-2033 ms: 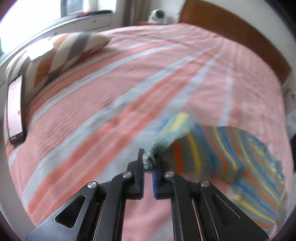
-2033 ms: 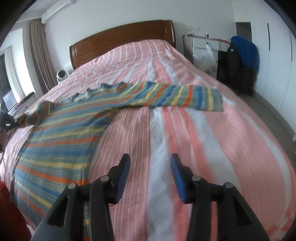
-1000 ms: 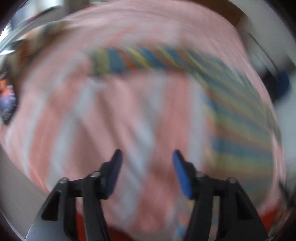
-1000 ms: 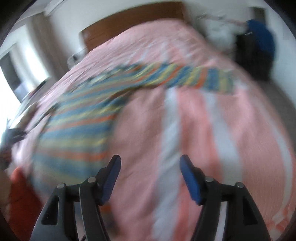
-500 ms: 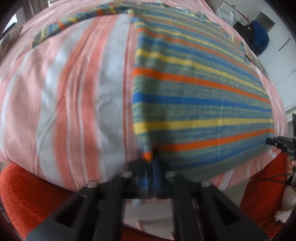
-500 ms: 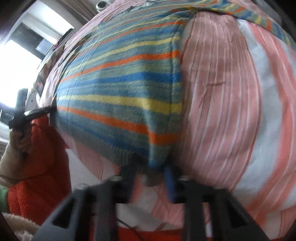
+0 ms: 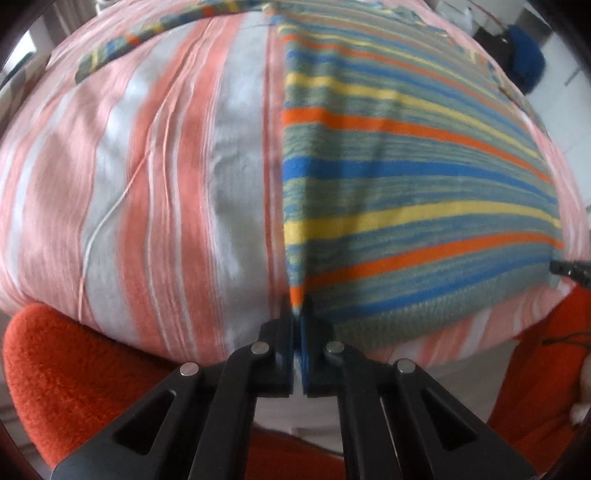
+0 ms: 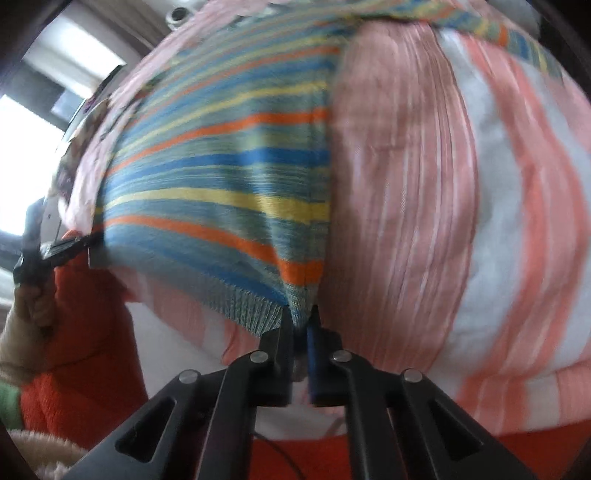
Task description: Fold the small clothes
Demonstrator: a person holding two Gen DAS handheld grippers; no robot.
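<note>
Two corners are gripped: left view, left tool (image 7: 297, 320) clamps the multicoloured striped knit sweater's (image 7: 406, 177) hem on the pink-striped bed (image 7: 166, 166); right view, right tool (image 8: 300, 325) pinches the other corner; folding seems unstarted.

Bare bedspread (image 7: 155, 177) lies open beside the sweater (image 7: 406, 177) (nothing blocking).

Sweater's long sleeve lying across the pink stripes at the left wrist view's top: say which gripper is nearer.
Left. The left gripper pinches the sweater hem corner below that sleeve; right gripper pinches the opposite corner.
</note>
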